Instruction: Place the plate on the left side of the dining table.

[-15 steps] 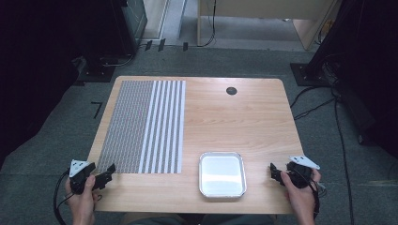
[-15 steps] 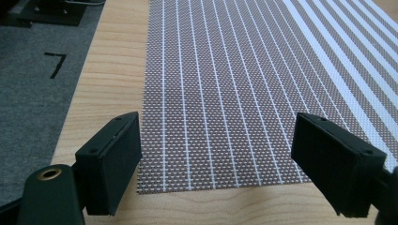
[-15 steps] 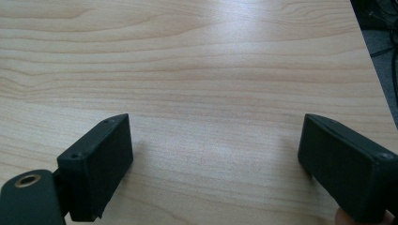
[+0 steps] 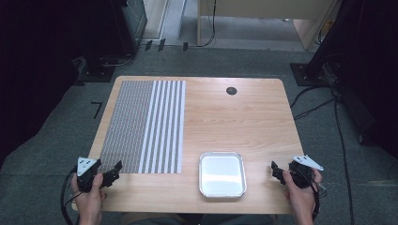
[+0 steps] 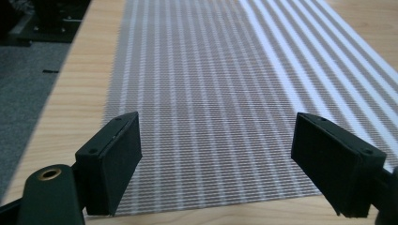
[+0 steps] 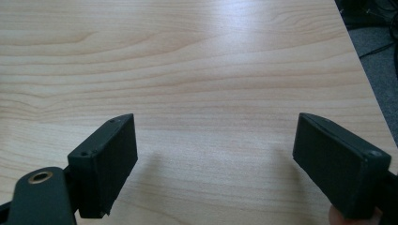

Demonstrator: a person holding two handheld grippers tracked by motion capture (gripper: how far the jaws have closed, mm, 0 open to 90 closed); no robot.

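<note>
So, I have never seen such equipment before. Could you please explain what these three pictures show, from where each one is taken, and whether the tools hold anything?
A person sits at a light wooden table and holds a black two-jaw gripper in each hand: the left gripper and the right gripper. The high view looks down from above. The other two pictures come from cameras riding on each gripper, looking along its jaws. On the table lie a grey-and-white striped woven placemat and an empty square metal tray; a small round black hole cover sits near the far edge. Both grippers are open and hold nothing. The left one points at the placemat, the right one at bare wood.
</note>
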